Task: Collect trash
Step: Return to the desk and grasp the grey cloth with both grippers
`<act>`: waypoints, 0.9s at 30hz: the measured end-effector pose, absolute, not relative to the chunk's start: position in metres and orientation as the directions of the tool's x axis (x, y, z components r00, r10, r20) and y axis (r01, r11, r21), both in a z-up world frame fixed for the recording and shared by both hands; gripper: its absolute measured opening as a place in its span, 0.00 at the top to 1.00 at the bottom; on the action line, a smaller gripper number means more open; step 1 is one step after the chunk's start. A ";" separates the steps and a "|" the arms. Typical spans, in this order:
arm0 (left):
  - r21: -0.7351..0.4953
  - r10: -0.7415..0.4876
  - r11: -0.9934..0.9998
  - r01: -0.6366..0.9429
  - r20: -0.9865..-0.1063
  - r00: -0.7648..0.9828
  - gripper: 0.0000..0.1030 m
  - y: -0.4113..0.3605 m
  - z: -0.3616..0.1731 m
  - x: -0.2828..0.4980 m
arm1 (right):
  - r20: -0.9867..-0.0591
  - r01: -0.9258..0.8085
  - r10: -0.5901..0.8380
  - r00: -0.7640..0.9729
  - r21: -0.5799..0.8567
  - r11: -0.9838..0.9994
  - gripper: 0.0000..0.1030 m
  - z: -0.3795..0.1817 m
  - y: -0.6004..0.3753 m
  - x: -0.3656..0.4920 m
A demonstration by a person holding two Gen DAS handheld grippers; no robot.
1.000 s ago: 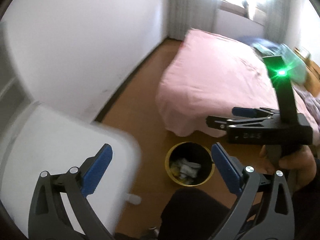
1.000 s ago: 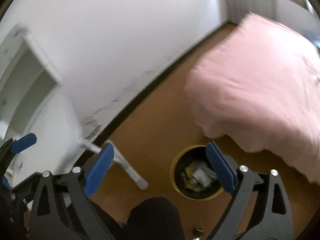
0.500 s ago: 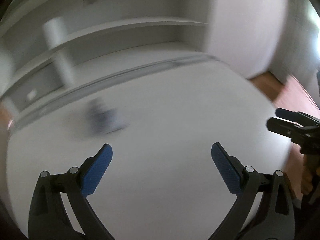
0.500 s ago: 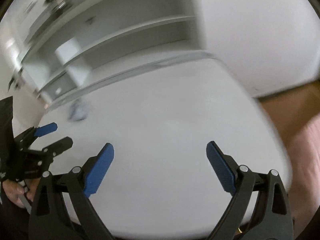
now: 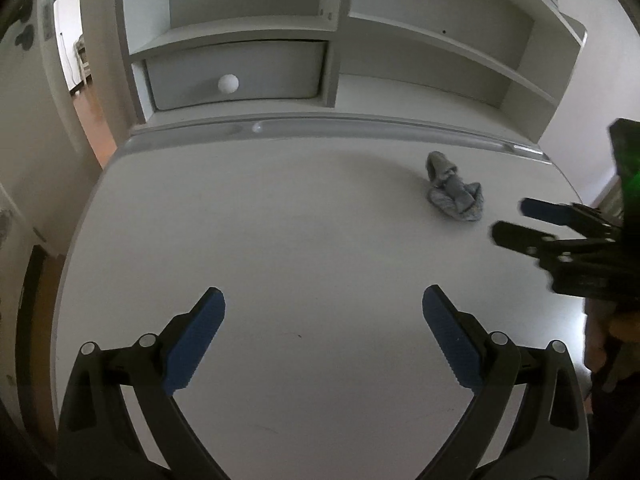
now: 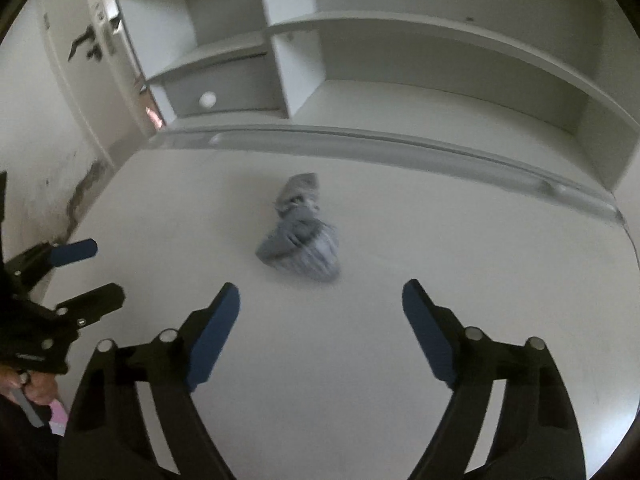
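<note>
Crumpled grey wad on white desk: ahead of nearer right gripper, jaws closing, empty; left gripper spread, empty.

White desk — crumpled grey cloth

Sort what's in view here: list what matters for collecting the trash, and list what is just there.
For the job:
- crumpled grey wad lying on the desk
- right gripper, jaws closing, nothing between them
- left gripper, open

Just there:
- shelf unit at the back of the desk
- drawer with a round white knob
</note>
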State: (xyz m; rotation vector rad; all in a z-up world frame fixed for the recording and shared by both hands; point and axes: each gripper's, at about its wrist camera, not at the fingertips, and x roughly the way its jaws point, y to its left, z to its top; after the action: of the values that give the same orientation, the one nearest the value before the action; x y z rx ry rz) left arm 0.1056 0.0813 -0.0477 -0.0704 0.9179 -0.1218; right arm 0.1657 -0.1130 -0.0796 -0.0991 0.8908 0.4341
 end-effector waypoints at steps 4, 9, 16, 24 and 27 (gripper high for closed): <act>-0.141 -0.157 0.987 0.074 -0.799 0.581 0.07 0.088 -0.055 0.120 | -0.794 -0.433 0.313 0.520 0.071 0.899 0.42 -0.091 -0.096 0.184; -0.168 -0.208 0.978 0.123 -0.797 0.567 0.07 0.080 -0.060 0.153 | -0.798 -0.457 0.316 0.512 0.058 0.888 0.81 -0.095 -0.092 0.191; -0.251 -0.323 0.946 0.205 -0.789 0.523 0.07 0.051 -0.056 0.194 | -0.770 -0.523 0.364 0.523 0.047 0.851 0.91 -0.086 -0.110 0.166; -0.372 -0.495 0.862 0.345 -0.766 0.411 0.07 -0.011 -0.063 0.206 | -0.744 -0.586 0.399 0.536 0.012 0.810 0.91 -0.081 -0.143 0.119; -0.374 -0.517 0.840 0.393 -0.771 0.372 0.25 -0.039 -0.066 0.203 | -0.749 -0.588 0.386 0.538 -0.005 0.809 0.91 -0.087 -0.156 0.104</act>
State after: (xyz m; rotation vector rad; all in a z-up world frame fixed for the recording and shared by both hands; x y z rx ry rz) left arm 0.2025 -0.0394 -0.0655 -0.1353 1.0367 -0.5855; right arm 0.1042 -0.1565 -0.0869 -0.2700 0.8168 0.5879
